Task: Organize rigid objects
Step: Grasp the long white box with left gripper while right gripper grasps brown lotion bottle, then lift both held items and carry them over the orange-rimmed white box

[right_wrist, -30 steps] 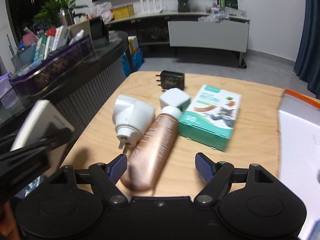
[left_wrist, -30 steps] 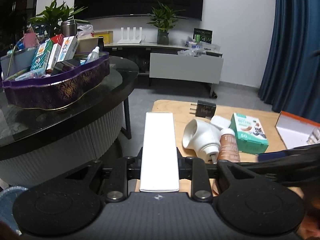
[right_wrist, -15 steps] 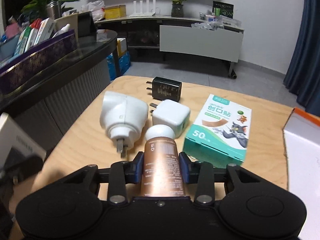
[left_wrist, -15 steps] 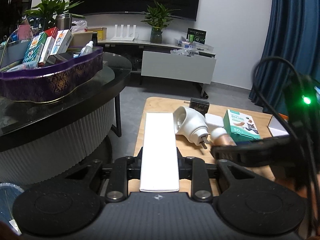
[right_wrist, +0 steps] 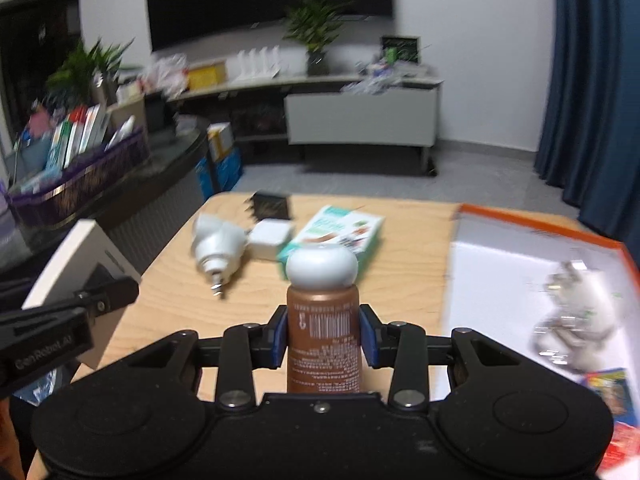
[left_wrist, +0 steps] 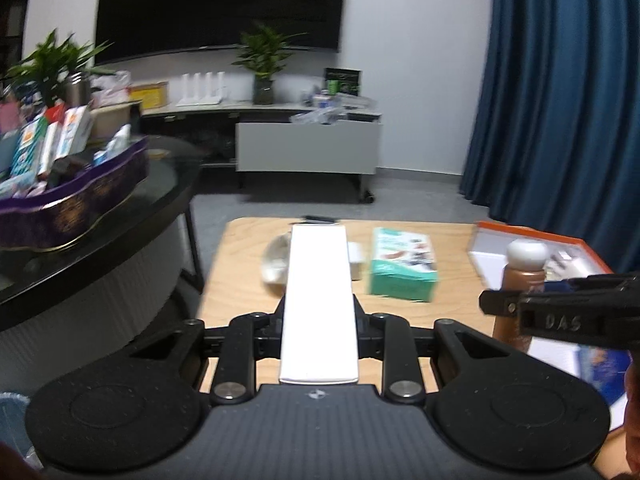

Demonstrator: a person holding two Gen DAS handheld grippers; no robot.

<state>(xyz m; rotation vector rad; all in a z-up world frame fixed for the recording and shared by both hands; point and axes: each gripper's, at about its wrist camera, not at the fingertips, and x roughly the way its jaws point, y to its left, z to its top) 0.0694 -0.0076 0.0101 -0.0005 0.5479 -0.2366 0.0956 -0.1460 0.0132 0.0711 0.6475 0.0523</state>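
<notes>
Both views are dim, in cool indoor light with no strong shadows. Motion blur smears the far room and the things on the bench (right_wrist: 400, 216), while each tool's black body stays sharp. Fisheye bending curves the blue curtain (left_wrist: 560, 100) and darkens the corners.

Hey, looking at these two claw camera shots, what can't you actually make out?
- Black charger, left wrist view: mostly hidden behind the white box held in the left claw.
- Print on the brown bottle, right wrist view: too small and blurred.
- Clutter in the orange-edged tray, right wrist view: smeared by motion, partly cut off by the frame edge.
</notes>
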